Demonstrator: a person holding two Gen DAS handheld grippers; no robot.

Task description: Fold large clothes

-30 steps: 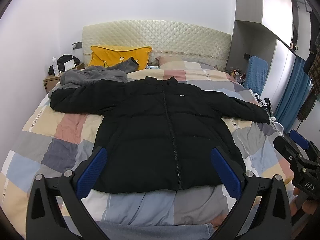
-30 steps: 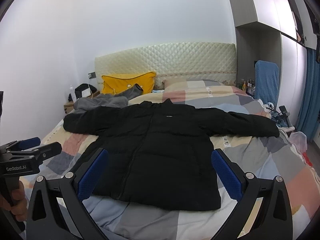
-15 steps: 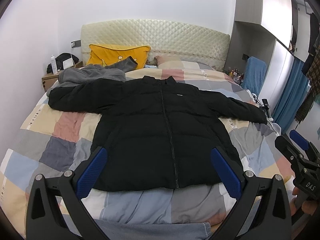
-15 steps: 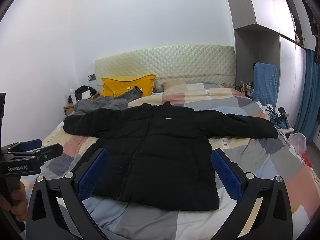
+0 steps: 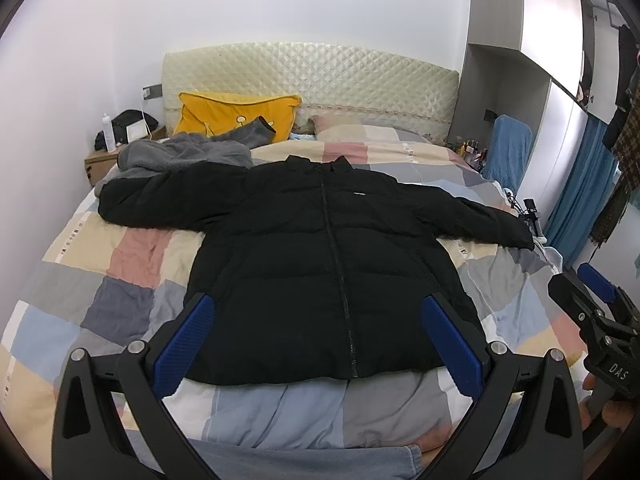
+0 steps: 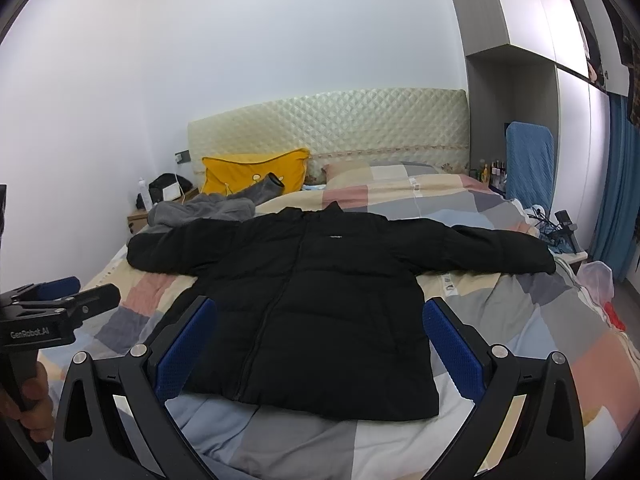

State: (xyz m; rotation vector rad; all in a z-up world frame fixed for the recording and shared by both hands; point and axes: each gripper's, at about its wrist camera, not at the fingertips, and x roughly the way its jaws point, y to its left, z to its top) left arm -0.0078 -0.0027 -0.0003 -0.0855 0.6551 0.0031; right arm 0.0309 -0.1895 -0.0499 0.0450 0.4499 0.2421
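Observation:
A black puffer jacket lies flat on the bed, front up, zipped, both sleeves spread wide; it also shows in the right wrist view. My left gripper is open and empty, held above the jacket's hem. My right gripper is open and empty, also over the hem, to the right of the left one. Each gripper shows at the edge of the other's view: the right gripper and the left gripper.
The patchwork quilt covers the bed. A grey garment and a yellow pillow lie near the headboard. A nightstand stands at left. A blue chair and curtain stand at right.
Both views have tilted or risen slightly, so the jacket sits a little lower in frame. The jacket has not moved and both grippers stay open.

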